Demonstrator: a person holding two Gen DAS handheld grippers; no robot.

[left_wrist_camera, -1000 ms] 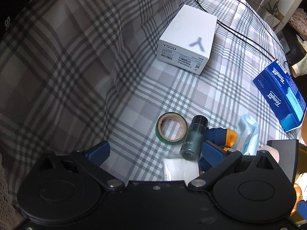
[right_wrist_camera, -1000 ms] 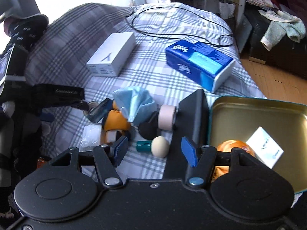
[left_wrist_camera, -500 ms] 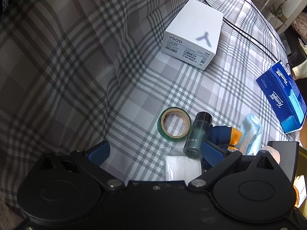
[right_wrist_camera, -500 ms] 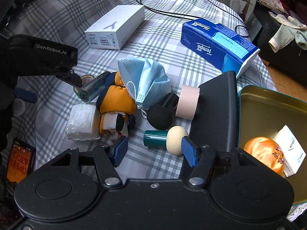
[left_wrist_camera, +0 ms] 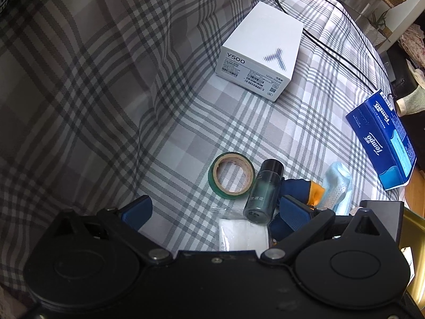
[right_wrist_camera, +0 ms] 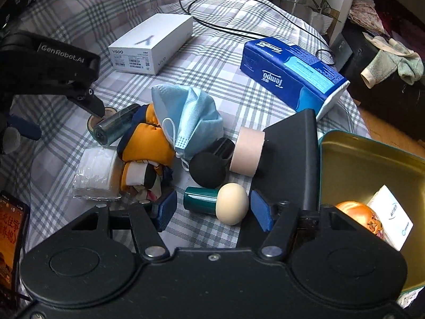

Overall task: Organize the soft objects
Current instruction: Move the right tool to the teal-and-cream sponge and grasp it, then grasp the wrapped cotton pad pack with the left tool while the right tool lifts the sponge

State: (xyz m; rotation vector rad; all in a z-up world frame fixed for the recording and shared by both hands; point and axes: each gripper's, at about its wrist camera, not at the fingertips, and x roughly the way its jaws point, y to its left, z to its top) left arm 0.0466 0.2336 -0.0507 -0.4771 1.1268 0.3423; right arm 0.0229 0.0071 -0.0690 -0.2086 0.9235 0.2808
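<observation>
Hovering low over the plaid bedspread (right_wrist_camera: pixel 217 61), the right gripper (right_wrist_camera: pixel 212 207) has its blue fingers (right_wrist_camera: pixel 166 207) spread wide and empty, with a teal-handled makeup sponge (right_wrist_camera: pixel 217 203) lying on its side between them, touching neither as far as I can see. At about two o'clock from it sits a gold tin (right_wrist_camera: pixel 366 164) holding an orange soft ball (right_wrist_camera: pixel 357 212) and a white packet (right_wrist_camera: pixel 390 220); a black lid (right_wrist_camera: pixel 292 154) lies just beside the tin's left wall. Toward eleven o'clock is the soft pile: an orange and navy plush toy (right_wrist_camera: pixel 146 146), a clear-wrapped white pad (right_wrist_camera: pixel 95 170) at its left, and a light blue face mask (right_wrist_camera: pixel 186 111) draped over the toy's far side. A black sponge puff (right_wrist_camera: pixel 207 170) and a pink roll (right_wrist_camera: pixel 245 151) lie between mask and lid.

The left gripper (left_wrist_camera: pixel 212 210) hangs at nine o'clock of the pile, its fingers (left_wrist_camera: pixel 294 210) also wide apart and holding nothing. In its own view a dark green bottle (left_wrist_camera: pixel 261 194) lies between them near the right finger, with a green tape roll (left_wrist_camera: pixel 231 175) just beside it at ten o'clock.

Farther off, a blue tissue pack (right_wrist_camera: pixel 292 74) lies at one o'clock and a white phone box (right_wrist_camera: pixel 151 43) at eleven, with a black cable (right_wrist_camera: pixel 239 26) looping across the bed beyond both. A phone (right_wrist_camera: pixel 10 236) shows at the near left edge.
</observation>
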